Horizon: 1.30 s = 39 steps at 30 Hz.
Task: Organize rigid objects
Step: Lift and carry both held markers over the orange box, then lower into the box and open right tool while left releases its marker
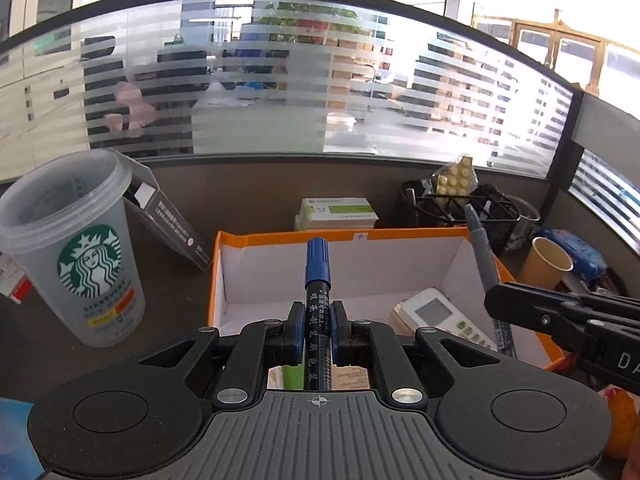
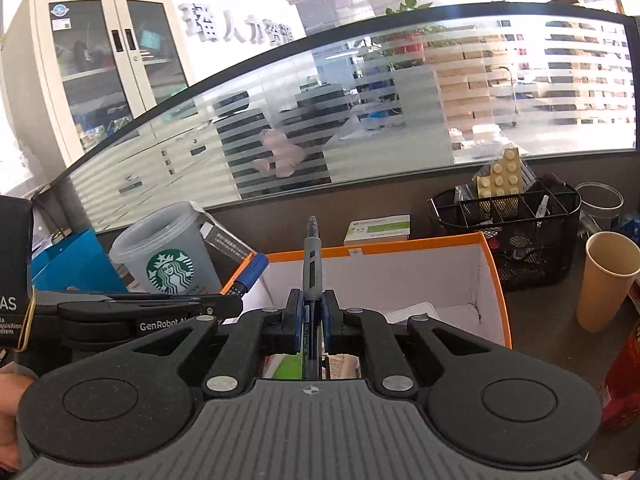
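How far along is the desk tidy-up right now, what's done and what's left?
Done: the remote already lies in the orange box. In hand: the left hand-held gripper grips a blue-capped marker, the right hand-held gripper a grey pen, both above the box. Left: dropping both in.

the dark brown surface [image 1: 176,280] runs back to a grey-brown partition topped with striped frosted glass. on it, at the left, stands a translucent plastic cup with a green starbucks logo [image 1: 76,248], and a dark slanted box with white print [image 1: 168,216] leans just behind it. in the middle sits an open orange cardboard box with a white inside [image 1: 360,236]. a stack of white-and-green flat boxes [image 1: 338,214] lies behind it. at the right stand a black wire-mesh desk organiser [image 2: 508,232] and a tan paper cup [image 2: 608,280], near each other.
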{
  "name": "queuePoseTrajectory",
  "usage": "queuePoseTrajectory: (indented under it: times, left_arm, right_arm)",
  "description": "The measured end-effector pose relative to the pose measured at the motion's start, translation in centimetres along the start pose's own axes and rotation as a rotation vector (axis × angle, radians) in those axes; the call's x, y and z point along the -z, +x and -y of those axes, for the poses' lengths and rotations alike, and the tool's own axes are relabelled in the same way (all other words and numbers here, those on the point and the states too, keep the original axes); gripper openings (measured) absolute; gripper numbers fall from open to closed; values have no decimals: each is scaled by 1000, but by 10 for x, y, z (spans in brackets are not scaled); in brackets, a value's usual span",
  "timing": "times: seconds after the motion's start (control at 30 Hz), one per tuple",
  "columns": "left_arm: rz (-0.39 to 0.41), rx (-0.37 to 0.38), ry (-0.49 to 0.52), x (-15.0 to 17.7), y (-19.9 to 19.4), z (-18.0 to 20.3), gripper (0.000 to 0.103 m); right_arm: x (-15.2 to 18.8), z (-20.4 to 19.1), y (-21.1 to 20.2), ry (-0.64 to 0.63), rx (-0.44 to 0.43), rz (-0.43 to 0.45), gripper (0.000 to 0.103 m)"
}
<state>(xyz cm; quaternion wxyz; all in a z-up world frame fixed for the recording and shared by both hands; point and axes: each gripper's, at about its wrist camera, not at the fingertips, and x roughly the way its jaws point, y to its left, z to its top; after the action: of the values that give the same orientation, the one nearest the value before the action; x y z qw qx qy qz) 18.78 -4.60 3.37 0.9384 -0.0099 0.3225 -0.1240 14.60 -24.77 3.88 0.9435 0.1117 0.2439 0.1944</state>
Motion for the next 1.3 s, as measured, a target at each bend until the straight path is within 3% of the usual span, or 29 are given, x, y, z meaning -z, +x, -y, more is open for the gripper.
queuePoseTrajectory:
  times: [0.2,0.33,0.63,0.9,1.3]
  left_arm:
    - [-29,-24,-5,-12,24,0,10]
    - [-90,-21,-27,-7,48,0,10]
    - [-160,-25,-48,8,76,-1,10]
    - [-196,-30,-36,18,88,8,11]
    - [-232,-100,33,24,99,13,11]
  right_arm:
    - [-15,5,15,5,13,-10,9]
    - [-18,12,44,27,19,-92,9]
    - [10,22,93,23,89,-256,9]
    - [22,19,118,-49,143,-365,9]
    - [30,21,131,-96,190,-419,9]
